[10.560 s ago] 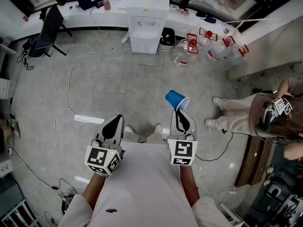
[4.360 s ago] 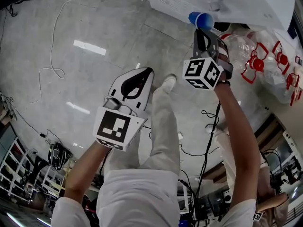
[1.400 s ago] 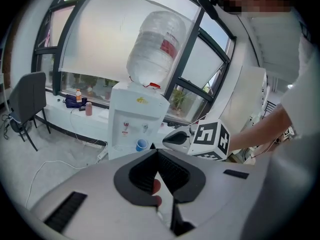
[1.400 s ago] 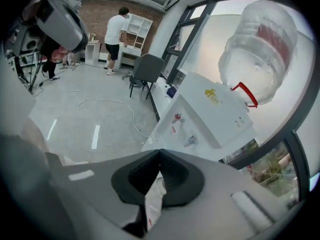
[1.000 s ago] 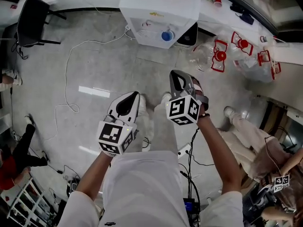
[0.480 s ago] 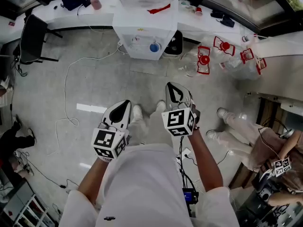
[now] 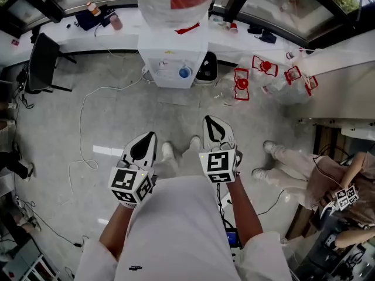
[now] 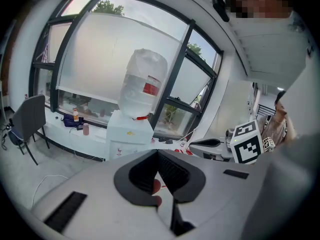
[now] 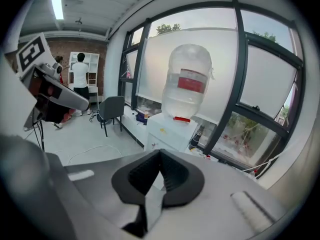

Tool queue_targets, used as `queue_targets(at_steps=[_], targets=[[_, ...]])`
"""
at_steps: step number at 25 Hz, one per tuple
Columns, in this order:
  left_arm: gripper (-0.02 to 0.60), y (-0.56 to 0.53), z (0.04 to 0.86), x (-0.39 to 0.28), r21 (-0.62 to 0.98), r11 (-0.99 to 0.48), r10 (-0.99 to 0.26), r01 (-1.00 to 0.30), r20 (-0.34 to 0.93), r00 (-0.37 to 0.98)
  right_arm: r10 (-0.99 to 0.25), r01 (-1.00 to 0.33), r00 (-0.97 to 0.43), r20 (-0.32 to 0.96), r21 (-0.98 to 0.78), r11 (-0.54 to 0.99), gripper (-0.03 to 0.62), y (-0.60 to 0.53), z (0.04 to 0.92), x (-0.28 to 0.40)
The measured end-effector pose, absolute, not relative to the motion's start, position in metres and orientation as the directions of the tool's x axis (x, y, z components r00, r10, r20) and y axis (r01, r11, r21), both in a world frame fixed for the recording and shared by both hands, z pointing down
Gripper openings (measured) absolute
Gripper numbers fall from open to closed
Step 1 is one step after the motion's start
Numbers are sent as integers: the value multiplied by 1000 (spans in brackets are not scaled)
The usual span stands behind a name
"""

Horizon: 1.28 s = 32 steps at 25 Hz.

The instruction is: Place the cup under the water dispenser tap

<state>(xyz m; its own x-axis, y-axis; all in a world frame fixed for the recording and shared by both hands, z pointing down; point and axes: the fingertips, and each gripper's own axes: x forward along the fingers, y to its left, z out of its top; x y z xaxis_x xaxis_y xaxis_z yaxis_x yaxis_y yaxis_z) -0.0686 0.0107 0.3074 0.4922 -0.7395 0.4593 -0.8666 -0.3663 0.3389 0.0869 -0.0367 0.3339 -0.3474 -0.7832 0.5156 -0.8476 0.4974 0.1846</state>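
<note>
Background dispenser (image 7: 167, 54) with barely discernible blue cup (image 7: 185, 72)

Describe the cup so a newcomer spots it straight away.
Look to the white water dispenser with the large clear bottle on top, by the window counter. The cup sits in its front recess, the only blue thing on that white cabinet.

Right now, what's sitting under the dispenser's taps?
A blue cup stands in the water dispenser's recess. Its contents and exact line-up with a tap are too small to tell.
</note>
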Motion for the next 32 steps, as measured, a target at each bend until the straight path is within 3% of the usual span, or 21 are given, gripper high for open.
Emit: queue_targets(at_steps=[32], targets=[[6, 14, 231, -94, 307, -428, -789, -850, 332, 517, -888, -928, -295, 351, 115, 354, 11, 15, 233, 105]])
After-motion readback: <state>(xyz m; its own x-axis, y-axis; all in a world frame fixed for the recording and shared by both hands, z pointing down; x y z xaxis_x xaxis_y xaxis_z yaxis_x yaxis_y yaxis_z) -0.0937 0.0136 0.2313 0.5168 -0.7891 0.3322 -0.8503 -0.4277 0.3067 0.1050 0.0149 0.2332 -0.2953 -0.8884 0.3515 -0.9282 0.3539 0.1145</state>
